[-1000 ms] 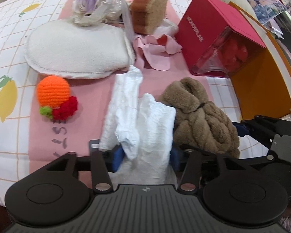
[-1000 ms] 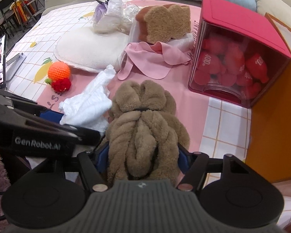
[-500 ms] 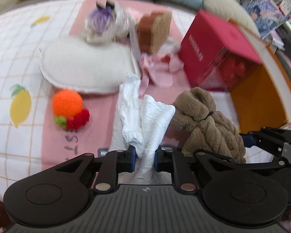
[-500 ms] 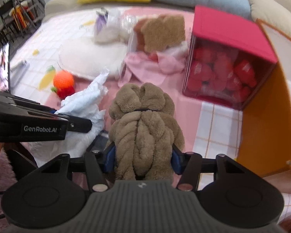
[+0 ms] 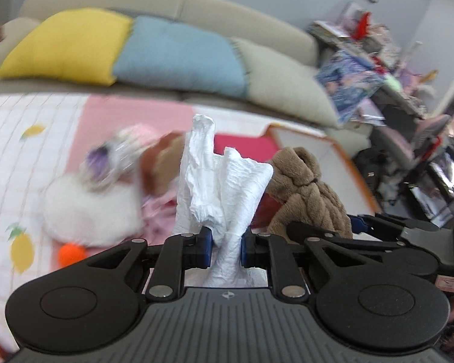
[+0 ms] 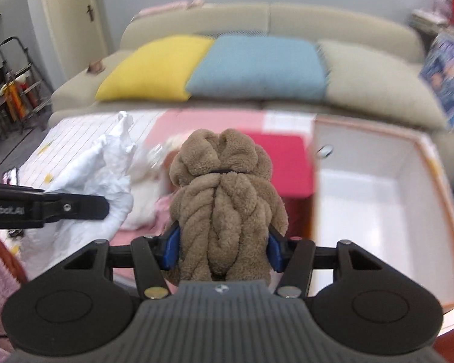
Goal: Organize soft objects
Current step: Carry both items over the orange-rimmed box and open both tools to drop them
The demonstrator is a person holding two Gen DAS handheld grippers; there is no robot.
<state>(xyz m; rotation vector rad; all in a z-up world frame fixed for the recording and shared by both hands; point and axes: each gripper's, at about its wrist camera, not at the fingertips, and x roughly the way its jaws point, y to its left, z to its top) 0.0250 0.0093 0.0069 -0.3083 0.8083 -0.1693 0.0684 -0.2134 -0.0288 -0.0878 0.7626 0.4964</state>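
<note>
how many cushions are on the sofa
3, in a row along the sofa: a yellow cushion on the left, a blue cushion in the middle, a beige cushion on the right. More may lie outside the frame.

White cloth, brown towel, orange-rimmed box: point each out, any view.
White cloth [image 5: 224, 181], left wrist view, on its crinkled middle above the fingers.
Brown towel [image 6: 227, 199], right wrist view, on its twisted middle.
Orange-rimmed box [image 6: 378, 193], right wrist view, on its bare white inside floor.

The white cloth [image 5: 224, 181] looks thin, crinkled and matt; the brown towel [image 6: 225, 202] is thick, plush, twisted fleece; the gripper bodies are matt black ribbed plastic.
</note>
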